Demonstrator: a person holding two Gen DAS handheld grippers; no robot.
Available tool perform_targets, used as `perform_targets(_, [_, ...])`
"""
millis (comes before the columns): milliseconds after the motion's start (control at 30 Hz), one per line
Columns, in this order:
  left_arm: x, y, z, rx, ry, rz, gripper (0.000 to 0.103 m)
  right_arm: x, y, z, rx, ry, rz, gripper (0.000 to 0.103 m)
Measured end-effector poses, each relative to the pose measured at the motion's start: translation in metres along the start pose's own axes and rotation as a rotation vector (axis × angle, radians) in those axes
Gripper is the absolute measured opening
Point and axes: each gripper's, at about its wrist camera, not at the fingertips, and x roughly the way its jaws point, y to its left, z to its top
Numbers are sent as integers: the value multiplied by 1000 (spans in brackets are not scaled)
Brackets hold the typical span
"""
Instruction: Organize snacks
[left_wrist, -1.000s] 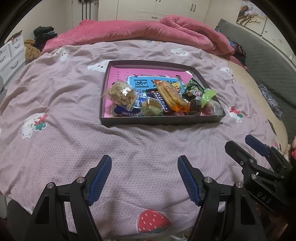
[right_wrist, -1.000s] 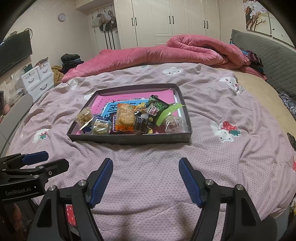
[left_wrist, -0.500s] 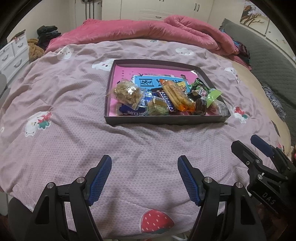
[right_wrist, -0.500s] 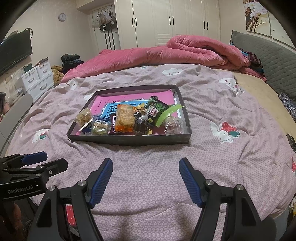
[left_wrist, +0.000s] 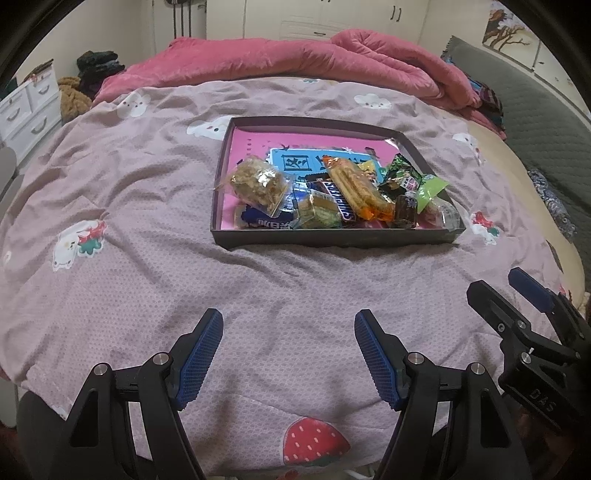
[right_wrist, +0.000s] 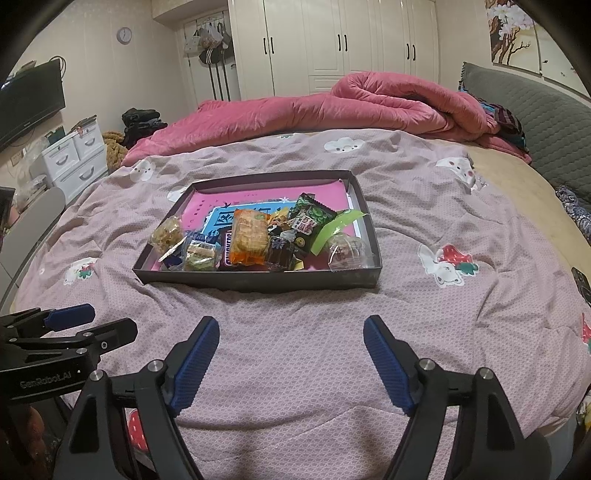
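Observation:
A shallow dark box (left_wrist: 332, 238) (right_wrist: 258, 280) with a pink bottom lies on the mauve bedspread. Several wrapped snacks are piled along its near side: a clear bag of brown pieces (left_wrist: 258, 182) (right_wrist: 166, 230), an orange pack of biscuits (left_wrist: 354, 184) (right_wrist: 249, 236), a dark chocolate bar (left_wrist: 338, 201), a green packet (left_wrist: 400, 175) (right_wrist: 310, 216). My left gripper (left_wrist: 288, 350) hovers open over bare cloth, well short of the box. My right gripper (right_wrist: 290, 354) holds nothing; its jaws are opening. Each gripper shows at the other view's edge, the right gripper (left_wrist: 517, 295) and the left gripper (right_wrist: 92, 321).
A rolled pink duvet (right_wrist: 332, 107) lies across the far side of the bed. A grey headboard (right_wrist: 535, 110) stands at the right, white drawers (right_wrist: 74, 155) at the left, wardrobes behind. Bare bedspread (left_wrist: 129, 240) surrounds the box.
The right gripper's jaws have spread a little wider. The left view has tilted slightly, so the box sits a bit lower in the frame. Nothing was picked up.

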Motion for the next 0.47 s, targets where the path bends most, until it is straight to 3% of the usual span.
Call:
perform_targets(300, [6,7,2,-29,-7,13,75,5,-1,0,12,-3,4,88])
perform_targets(467, [7,20,9,-62,-57,28,75,9,-15,4,51,-22,-1,89])
